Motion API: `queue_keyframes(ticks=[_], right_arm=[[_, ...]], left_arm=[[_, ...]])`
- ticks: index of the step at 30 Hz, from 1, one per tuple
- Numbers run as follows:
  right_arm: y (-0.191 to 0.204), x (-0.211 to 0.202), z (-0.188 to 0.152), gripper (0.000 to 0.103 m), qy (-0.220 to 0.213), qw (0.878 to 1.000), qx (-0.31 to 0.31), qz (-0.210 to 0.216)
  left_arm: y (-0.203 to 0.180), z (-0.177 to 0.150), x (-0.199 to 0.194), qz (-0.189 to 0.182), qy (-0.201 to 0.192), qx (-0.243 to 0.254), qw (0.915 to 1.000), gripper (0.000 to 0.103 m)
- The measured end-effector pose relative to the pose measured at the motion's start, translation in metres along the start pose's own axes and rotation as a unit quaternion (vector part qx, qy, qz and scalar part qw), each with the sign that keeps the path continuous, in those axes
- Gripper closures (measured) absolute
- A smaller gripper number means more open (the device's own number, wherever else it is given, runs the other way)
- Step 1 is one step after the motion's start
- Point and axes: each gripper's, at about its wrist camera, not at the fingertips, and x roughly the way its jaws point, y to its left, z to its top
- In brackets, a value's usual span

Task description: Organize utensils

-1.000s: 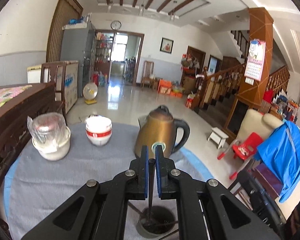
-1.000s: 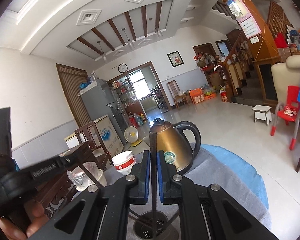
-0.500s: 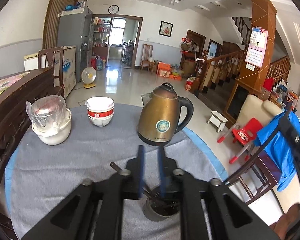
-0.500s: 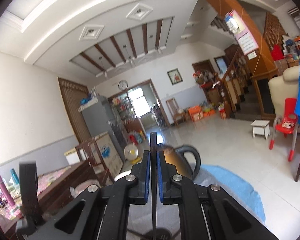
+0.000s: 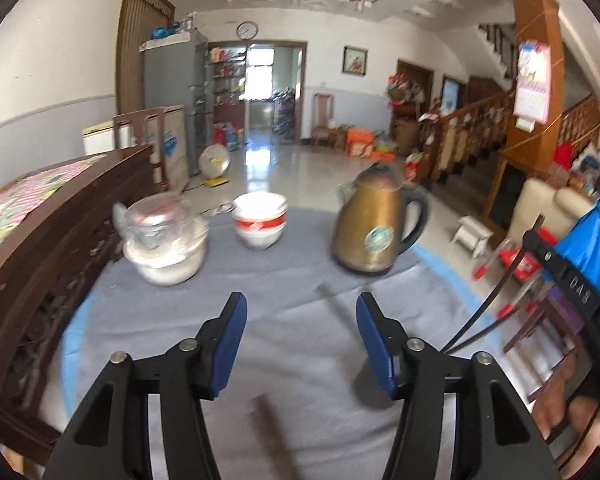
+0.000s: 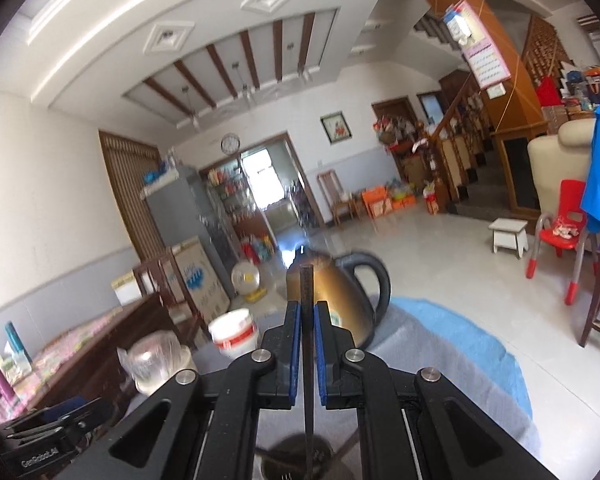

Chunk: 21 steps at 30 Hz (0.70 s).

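Left gripper (image 5: 302,334) fingers have just been opening, nothing between them, lower centre; right gripper (image 6: 308,326) fingers clamp thin dark chopstick (image 6: 307,320) over round perforated metal utensil holder (image 6: 296,458).

The left tool (image 5: 300,312) has just been opening, nothing between its blue pads; the right tool (image 6: 308,312) is clamped shut on a thin dark utensil (image 6: 307,344).

White walls, glossy tiled floor (image 5: 268,168), wooden staircase (image 5: 480,120), beamed ceiling (image 6: 228,60), bright doorway (image 5: 260,80)

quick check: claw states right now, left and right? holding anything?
Left claw: open, jaws have just been opening, nothing between them.
Right claw: shut on a thin dark chopstick, held upright above the utensil holder.
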Motion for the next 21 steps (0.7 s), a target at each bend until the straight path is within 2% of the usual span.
queue_keyframes(ticks=[4, 10, 11, 12, 13, 14, 15, 17, 21], right_arm=[[-0.001, 0.005, -0.014, 0.092, 0.045, 0.999, 0.010, 0.008], [-0.002, -0.009, -0.031, 0.090, 0.075, 0.997, 0.023, 0.014], [-0.001, -0.012, -0.033, 0.085, 0.076, 0.997, 0.027, 0.016], [0.000, -0.016, -0.035, 0.075, 0.077, 0.996, 0.029, 0.019], [0.001, -0.023, -0.037, 0.069, 0.076, 0.996, 0.031, 0.022], [0.004, -0.026, -0.040, 0.046, 0.074, 0.996, 0.032, 0.023], [0.006, -0.035, -0.042, 0.030, 0.064, 0.997, 0.033, 0.028], [0.010, -0.051, -0.042, 0.030, 0.039, 0.999, 0.027, 0.025], [0.024, -0.080, -0.042, 0.032, 0.022, 0.999, 0.014, 0.027]], left_arm=[[0.015, -0.021, 0.003, 0.027, 0.032, -0.004, 0.9991, 0.044], [0.027, -0.042, -0.005, 0.070, 0.044, 0.000, 0.9966, 0.041], [0.027, -0.045, -0.009, 0.075, 0.042, 0.001, 0.9963, 0.038], [0.028, -0.049, -0.013, 0.078, 0.040, 0.002, 0.9962, 0.037], [0.029, -0.051, -0.016, 0.081, 0.038, 0.003, 0.9960, 0.036], [0.030, -0.053, -0.022, 0.084, 0.036, 0.004, 0.9958, 0.035], [0.031, -0.054, -0.028, 0.087, 0.033, 0.004, 0.9957, 0.035], [0.033, -0.054, -0.037, 0.092, 0.025, 0.005, 0.9954, 0.032], [0.032, -0.060, -0.067, 0.114, 0.000, 0.015, 0.9934, 0.029]])
